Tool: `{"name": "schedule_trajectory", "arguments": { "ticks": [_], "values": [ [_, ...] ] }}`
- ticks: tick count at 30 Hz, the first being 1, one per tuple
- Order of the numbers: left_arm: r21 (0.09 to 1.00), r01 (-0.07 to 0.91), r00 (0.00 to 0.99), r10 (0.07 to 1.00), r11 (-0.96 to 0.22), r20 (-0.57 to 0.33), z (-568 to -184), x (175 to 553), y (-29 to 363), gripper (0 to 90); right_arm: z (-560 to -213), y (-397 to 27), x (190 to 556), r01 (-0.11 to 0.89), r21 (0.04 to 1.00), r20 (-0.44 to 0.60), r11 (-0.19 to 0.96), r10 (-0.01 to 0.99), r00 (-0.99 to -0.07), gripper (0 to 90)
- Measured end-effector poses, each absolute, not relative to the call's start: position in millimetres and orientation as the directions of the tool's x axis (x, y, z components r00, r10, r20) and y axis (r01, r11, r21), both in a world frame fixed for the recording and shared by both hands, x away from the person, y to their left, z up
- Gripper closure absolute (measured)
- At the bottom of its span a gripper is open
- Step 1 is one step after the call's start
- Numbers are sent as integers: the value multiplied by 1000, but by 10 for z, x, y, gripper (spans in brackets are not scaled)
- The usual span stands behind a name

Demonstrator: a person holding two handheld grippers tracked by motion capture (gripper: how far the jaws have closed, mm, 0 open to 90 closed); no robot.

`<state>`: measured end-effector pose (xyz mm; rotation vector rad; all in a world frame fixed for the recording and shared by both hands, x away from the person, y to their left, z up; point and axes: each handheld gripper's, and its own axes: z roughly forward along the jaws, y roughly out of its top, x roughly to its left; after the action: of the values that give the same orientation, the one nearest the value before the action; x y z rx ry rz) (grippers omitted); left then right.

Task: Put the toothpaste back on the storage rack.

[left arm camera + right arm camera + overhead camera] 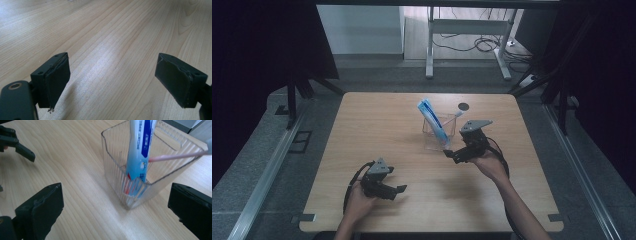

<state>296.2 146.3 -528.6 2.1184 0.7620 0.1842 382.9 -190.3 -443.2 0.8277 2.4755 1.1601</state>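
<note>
Plainly, the wooden table (377,130) spans mid-frame in the high view. Just above centre stands the clear ribbed holder (140,172), likely light, rigid and slippery. Inside leans a blue-white toothpaste tube (138,147), probably soft; best pinched at its upper body. A pink-handled toothbrush (175,157) lies across the rim. Right gripper (458,154), jaws spread, empty, nearly touches the holder; left gripper (393,191), lower left, likewise released.

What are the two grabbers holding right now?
Nothing. The left gripper has its jaws open over bare table. The right gripper is open too, near the clear holder with the toothpaste tube, not touching.
</note>
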Motion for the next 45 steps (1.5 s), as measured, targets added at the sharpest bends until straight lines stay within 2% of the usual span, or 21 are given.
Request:
{"name": "schedule_trajectory", "arguments": {
  "ticks": [27,45],
  "values": [
    [764,460,801,582,-452,-138,-5299,2962,1452,130,-4718,-2312,3509,413,758,-7,505,640,-768,6],
    [763,460,801,583,-454,-136,-5296,2958,1450,130,-4739,-2584,3226,418,763,-27,494,670,-742,5]
  ]
}}
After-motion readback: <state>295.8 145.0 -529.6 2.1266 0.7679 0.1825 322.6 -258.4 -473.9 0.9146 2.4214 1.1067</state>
